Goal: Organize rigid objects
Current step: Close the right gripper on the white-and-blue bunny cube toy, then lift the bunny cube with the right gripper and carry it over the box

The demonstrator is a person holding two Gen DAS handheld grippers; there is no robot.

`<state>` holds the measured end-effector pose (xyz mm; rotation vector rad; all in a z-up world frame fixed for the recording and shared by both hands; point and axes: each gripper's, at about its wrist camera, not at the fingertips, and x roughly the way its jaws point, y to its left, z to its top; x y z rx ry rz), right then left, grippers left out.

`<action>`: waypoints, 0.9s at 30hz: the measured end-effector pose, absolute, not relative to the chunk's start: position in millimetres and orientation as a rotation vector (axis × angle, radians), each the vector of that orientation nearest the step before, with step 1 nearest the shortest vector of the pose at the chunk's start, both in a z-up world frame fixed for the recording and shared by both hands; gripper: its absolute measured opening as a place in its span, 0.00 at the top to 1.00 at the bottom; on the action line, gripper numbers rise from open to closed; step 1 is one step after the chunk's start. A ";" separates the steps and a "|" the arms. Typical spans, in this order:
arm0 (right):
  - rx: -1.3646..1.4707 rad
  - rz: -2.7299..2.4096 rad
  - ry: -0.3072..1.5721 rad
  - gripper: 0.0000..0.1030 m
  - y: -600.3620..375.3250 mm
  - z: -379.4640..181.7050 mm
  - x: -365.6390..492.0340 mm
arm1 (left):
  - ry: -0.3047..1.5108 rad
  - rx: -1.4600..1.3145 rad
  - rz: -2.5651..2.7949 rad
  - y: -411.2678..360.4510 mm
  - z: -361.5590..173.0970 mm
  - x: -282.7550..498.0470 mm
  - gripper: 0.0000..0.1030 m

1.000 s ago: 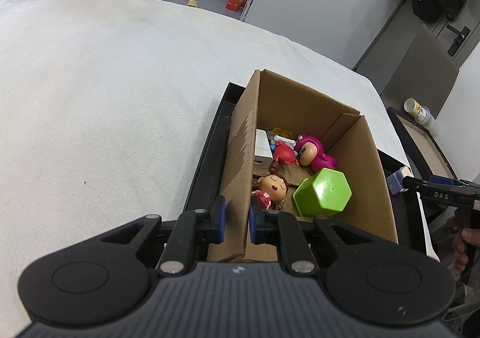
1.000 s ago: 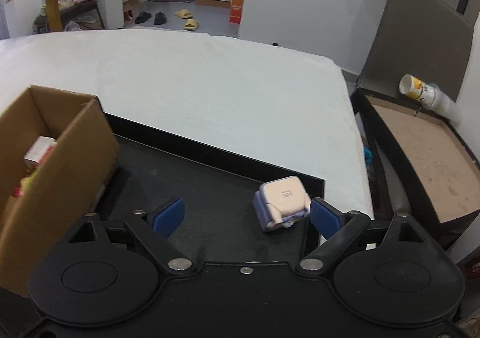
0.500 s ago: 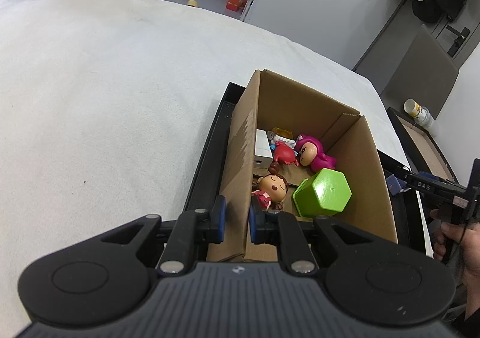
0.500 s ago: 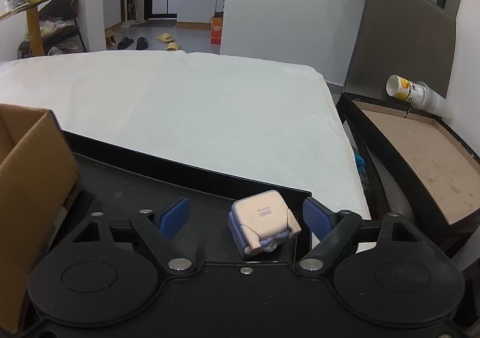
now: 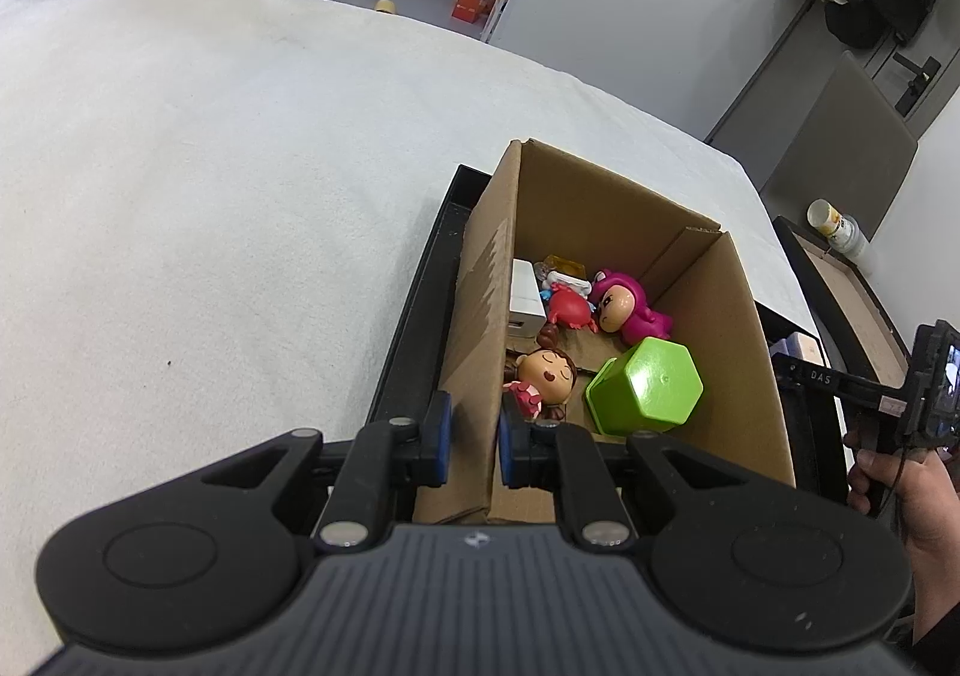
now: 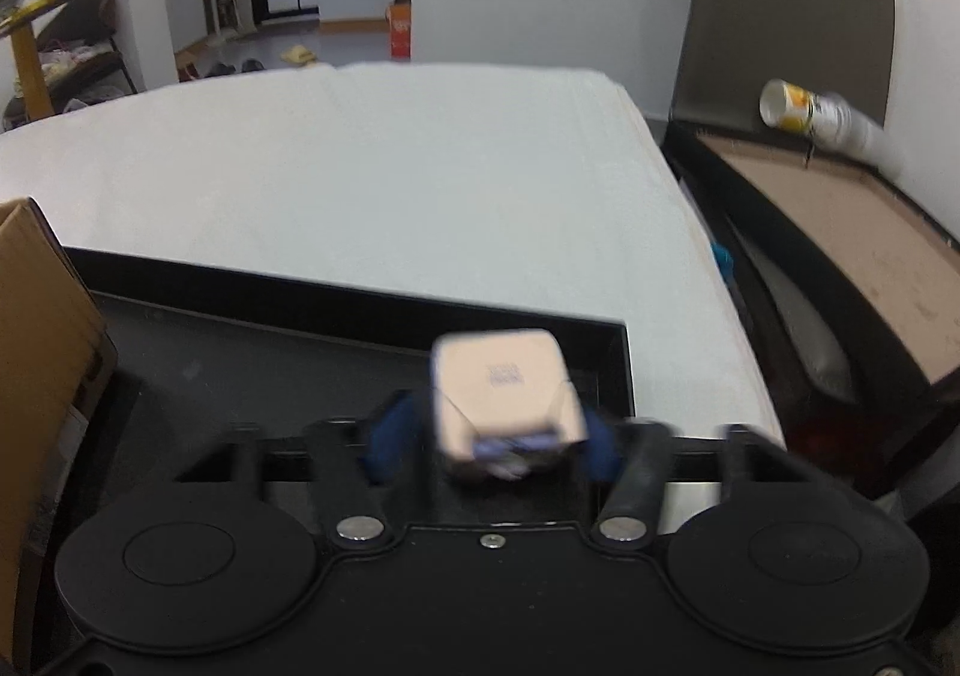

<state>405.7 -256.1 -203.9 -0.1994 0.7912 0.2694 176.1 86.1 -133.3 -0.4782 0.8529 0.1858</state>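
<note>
White bedding [image 6: 372, 184] carries a black tray [image 6: 336, 295]; at its far right corner, the right gripper [image 6: 492, 445] is closing around a beige case [image 6: 504, 394]. Left gripper [image 5: 470, 433] pinches the cardboard box [image 5: 480, 316] wall.

cardboard box [image 5: 606, 232]: plain brown corrugated card, matt, raw cut edges
green hexagonal cup [image 5: 645, 385]: smooth plastic, slight sheen
doll figurine [image 5: 543, 376]: glossy painted plastic
pink figurine [image 5: 627, 307]: glossy plastic
black tray [image 6: 360, 310]: matt black, smooth
bed cover [image 5: 210, 166]: white cloth, fine nap, matt
left gripper [image 5: 469, 439]: matt black plastic body, blue pads, metal pivot pins
small beige box [image 6: 504, 391]: smooth; blurred
</note>
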 end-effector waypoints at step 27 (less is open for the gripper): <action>-0.124 0.377 0.887 0.58 -229.2 -159.3 340.1 | 0.870 -0.477 0.179 87.2 -134.1 179.6 0.86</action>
